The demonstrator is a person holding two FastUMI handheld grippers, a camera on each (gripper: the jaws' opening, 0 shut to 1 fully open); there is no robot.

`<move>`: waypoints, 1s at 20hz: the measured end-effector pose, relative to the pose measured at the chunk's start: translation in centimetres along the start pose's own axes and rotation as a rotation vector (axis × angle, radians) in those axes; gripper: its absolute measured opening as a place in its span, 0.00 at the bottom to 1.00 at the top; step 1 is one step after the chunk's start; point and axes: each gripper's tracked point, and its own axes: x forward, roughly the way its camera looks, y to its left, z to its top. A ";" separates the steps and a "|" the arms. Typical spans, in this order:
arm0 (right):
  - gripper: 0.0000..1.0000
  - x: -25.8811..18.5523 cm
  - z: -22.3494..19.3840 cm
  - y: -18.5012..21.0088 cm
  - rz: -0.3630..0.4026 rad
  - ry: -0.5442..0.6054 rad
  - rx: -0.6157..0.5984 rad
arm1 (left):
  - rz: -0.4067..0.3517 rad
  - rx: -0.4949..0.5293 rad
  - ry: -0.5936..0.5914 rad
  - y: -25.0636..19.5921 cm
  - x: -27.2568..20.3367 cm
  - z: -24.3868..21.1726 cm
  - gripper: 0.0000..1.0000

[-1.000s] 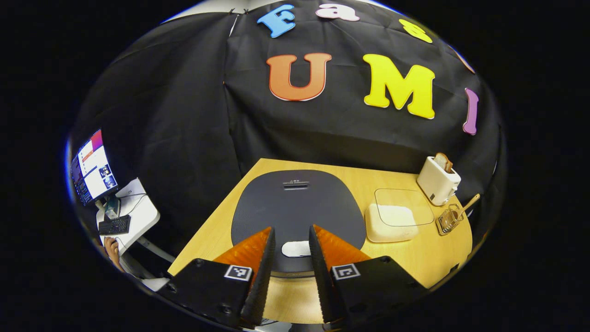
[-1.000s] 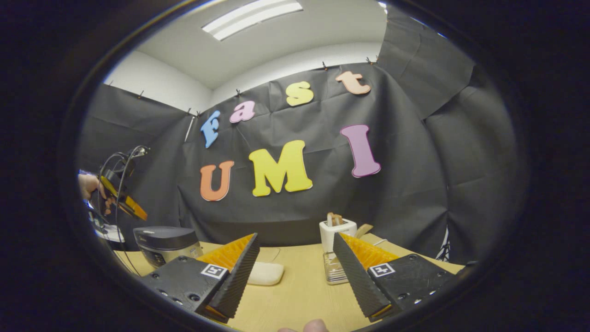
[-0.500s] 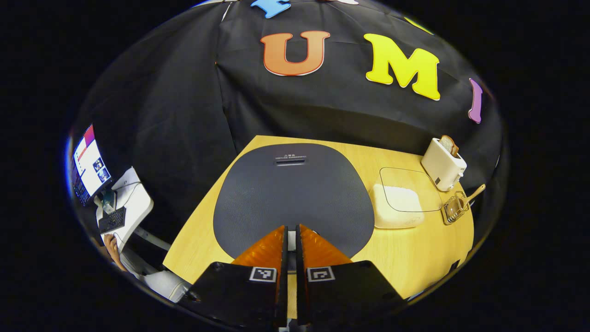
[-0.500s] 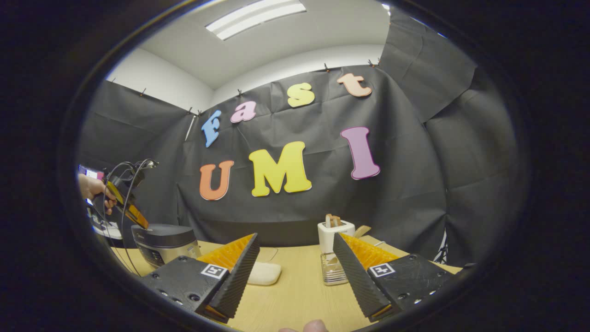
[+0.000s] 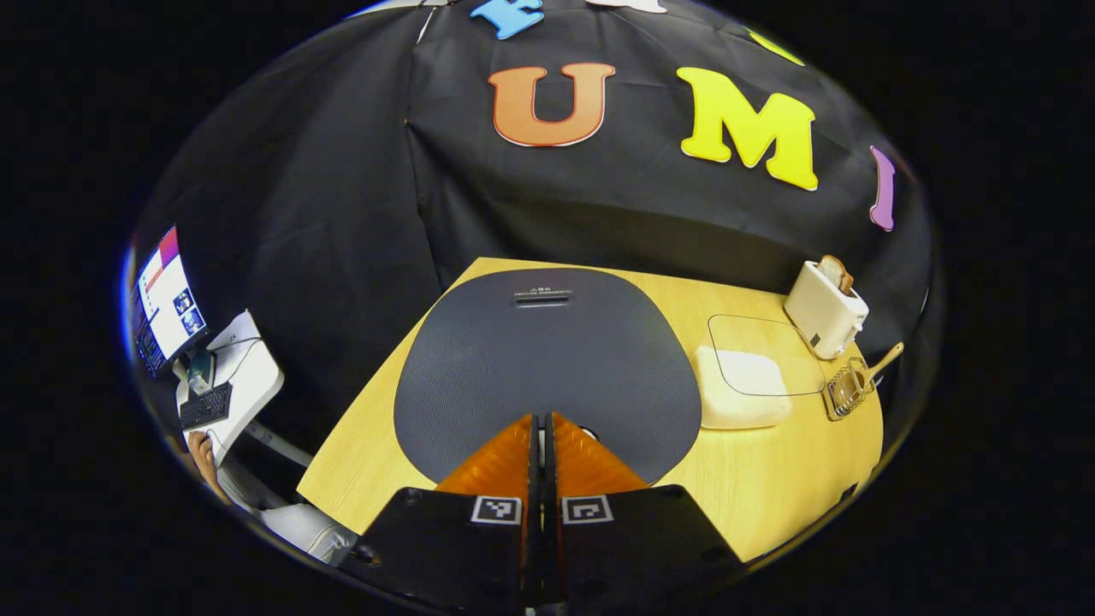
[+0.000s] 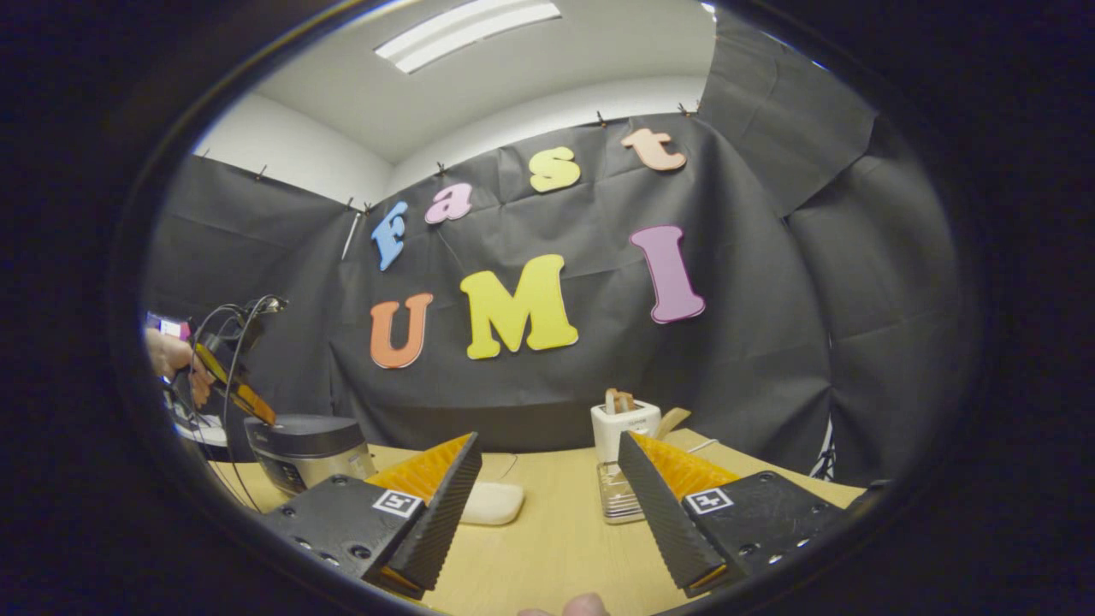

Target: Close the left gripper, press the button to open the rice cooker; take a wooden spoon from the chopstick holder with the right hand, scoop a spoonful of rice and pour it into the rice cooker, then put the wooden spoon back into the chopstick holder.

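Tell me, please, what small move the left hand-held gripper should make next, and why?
Probably press straight down: the left hand-held gripper is shut, its tips over the button at the front edge of the cooker, whose lid is down.

- We see the rice cooker (image 5: pixel 547 359) with a dark grey lid in a fine dotted texture; in the right gripper view (image 6: pixel 310 445) its body is silvery.
- The counter (image 5: pixel 770 470) is light yellow wood.
- The toaster (image 5: pixel 823 310) is cream.
- The rice tray (image 5: pixel 742 399) is off-white, the rice white.
- The wooden spoon (image 5: pixel 881 361) is tan.
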 end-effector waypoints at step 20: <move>0.95 -1.7 3.6 -3.2 -0.083 -0.047 -0.075 | -0.026 0.022 -0.590 -0.5 -11.1 11.8 1.00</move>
